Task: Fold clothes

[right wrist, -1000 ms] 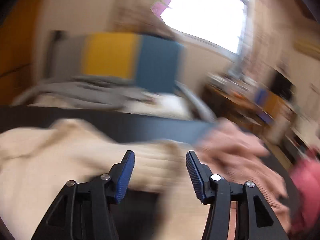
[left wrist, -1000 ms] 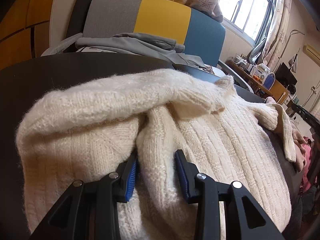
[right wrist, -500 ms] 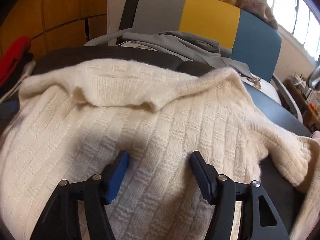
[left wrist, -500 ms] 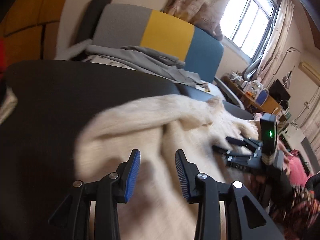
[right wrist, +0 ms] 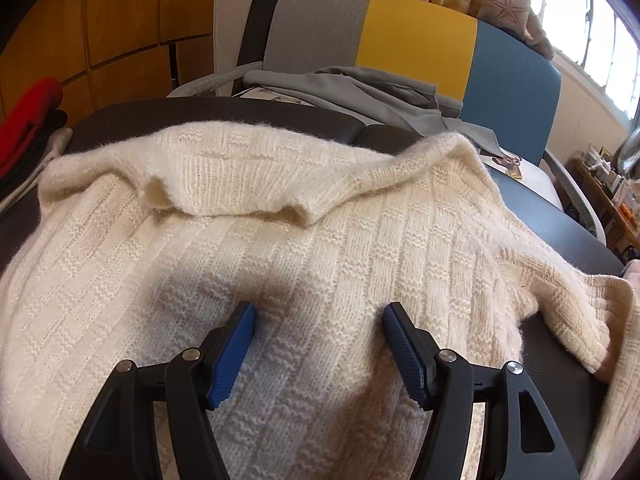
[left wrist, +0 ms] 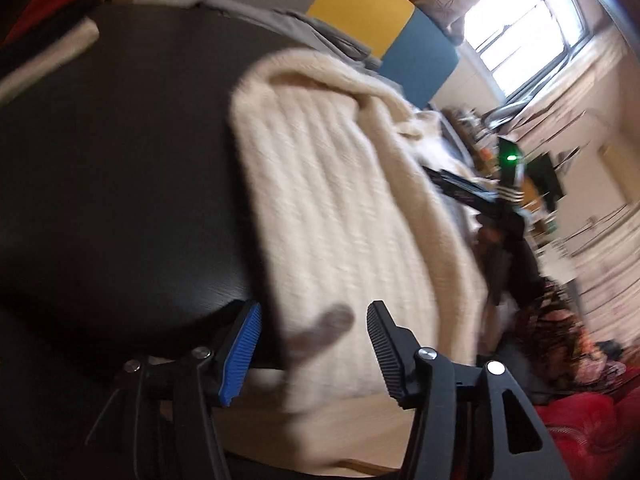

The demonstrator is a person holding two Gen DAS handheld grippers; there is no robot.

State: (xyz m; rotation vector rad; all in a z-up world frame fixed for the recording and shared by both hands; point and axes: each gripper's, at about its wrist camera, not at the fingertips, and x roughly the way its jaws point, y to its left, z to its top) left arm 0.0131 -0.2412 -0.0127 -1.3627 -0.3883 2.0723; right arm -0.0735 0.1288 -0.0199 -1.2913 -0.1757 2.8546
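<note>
Cream knit sweater (right wrist: 320,248) lies spread on the dark table (left wrist: 120,152), collar at 12 o'clock in right view, flat for folding. Right gripper (right wrist: 320,336): jaws open, tips resting on the knit, pinching nothing. Left gripper (left wrist: 314,344): jaws just opened wide over sweater's near edge, approx 6 o'clock, gripping nothing.

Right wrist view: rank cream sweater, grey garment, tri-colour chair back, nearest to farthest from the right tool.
1. cream sweater, directly under the right tool.
2. grey garment, beyond the sweater on the chair seat.
3. tri-colour chair back, upright behind the garment.
</note>
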